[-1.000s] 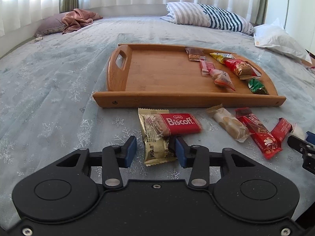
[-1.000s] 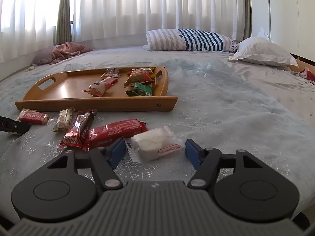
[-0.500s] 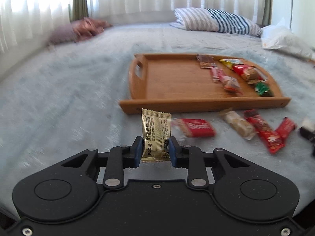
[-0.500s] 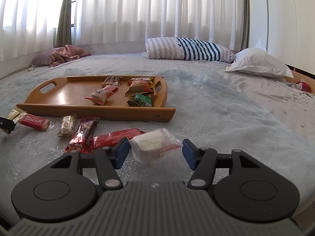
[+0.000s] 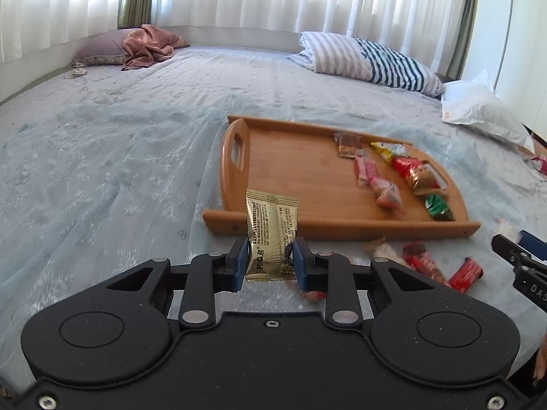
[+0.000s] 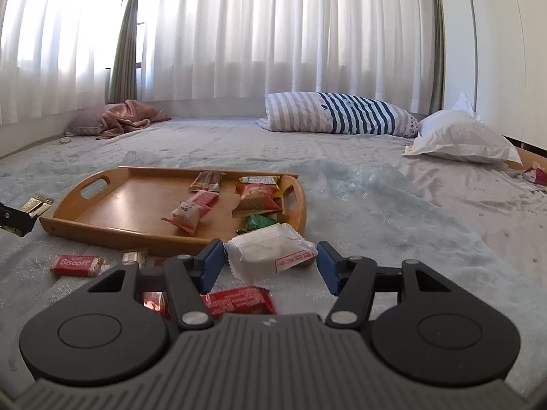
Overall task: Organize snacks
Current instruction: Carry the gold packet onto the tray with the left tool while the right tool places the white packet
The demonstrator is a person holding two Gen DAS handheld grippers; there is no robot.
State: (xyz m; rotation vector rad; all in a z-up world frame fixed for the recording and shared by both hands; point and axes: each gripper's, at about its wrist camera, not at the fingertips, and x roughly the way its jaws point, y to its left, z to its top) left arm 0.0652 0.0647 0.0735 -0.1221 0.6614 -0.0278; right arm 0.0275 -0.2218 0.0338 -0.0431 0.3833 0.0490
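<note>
Gold snack packet (image 5: 271, 235) clamped upright between the left gripper (image 5: 269, 262) fingers, lifted off the bed (image 5: 102, 157), in front of the near left corner of the wooden tray (image 5: 307, 191). White snack packet (image 6: 270, 252) sits between the right gripper (image 6: 270, 266) fingers: left finger touching its edge, right finger close beside it, so whether they're actually pinching it I cannot tell (packet appears raised above the bedding). Tray already holds several wrapped snacks, mostly at its right end, e.g. a green one (image 6: 259, 222) by the near rim. On the bed in front of the tray: a Biscoff bar (image 6: 76, 265) and a red wrapper (image 6: 239, 302) under the right gripper. Striped pillow (image 6: 338, 118) well behind.
</note>
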